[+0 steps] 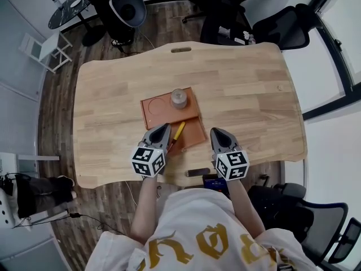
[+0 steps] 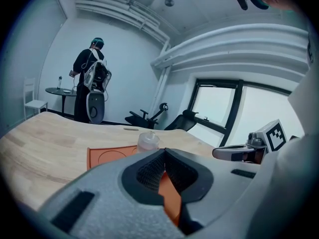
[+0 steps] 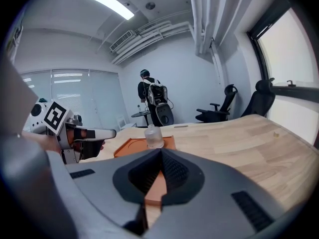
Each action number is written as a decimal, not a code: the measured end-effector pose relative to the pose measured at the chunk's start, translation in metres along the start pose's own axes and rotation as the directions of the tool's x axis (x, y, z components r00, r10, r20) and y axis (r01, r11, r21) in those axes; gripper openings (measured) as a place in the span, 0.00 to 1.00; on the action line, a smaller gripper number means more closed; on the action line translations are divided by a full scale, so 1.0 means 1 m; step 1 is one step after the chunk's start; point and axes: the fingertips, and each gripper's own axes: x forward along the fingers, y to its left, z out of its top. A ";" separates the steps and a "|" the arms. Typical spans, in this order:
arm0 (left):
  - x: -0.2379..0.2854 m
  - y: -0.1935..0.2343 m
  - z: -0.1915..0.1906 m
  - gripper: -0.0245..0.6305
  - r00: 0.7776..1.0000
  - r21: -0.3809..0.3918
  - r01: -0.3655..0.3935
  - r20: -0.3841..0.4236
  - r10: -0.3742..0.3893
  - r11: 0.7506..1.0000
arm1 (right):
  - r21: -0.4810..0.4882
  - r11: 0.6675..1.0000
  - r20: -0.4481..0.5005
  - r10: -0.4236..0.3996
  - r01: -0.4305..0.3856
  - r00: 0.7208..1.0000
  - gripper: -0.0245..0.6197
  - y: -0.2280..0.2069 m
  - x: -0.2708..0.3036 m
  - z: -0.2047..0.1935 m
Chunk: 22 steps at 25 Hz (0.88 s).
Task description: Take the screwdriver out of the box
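While both tools hover low over the near side of the wooden table (image 1: 248, 89), the left gripper (image 1: 165, 126) has its jaws pressed together at the tips, with nothing between them. The right gripper (image 1: 217, 131) is in the same state, jaws meeting and empty. Both point at the flat orange box (image 1: 148, 109), which lies open in the middle of the table. The yellow-handled screwdriver (image 1: 178, 132) lies aslant in the near half of the box. It is just to the right of the left gripper's tip and between the two grippers; contact cannot be judged. A small clear bottle (image 1: 179, 98) stands upright on the far half. Beyond the table, a person (image 2: 92, 78) stands facing away.
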 end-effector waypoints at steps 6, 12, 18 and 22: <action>0.006 0.003 -0.011 0.05 0.999 -0.006 0.002 -0.036 -0.003 1.000 | 0.009 1.000 -0.020 -0.002 0.002 1.000 0.05 -0.004 0.004 -0.006; 0.012 0.006 -0.033 0.05 0.995 -0.009 -0.005 -0.100 0.004 1.000 | 0.009 1.000 -0.039 0.006 -0.006 0.999 0.05 -0.006 0.009 -0.011; 0.021 0.006 -0.053 0.05 0.982 -0.006 0.016 -0.189 -0.017 1.000 | 0.022 1.000 -0.058 0.010 -0.009 0.998 0.05 -0.010 0.017 -0.016; 0.028 0.007 -0.068 0.05 0.970 -0.028 0.023 -0.241 -0.030 0.999 | 0.033 0.999 -0.076 0.004 -0.001 0.997 0.05 -0.017 0.020 -0.022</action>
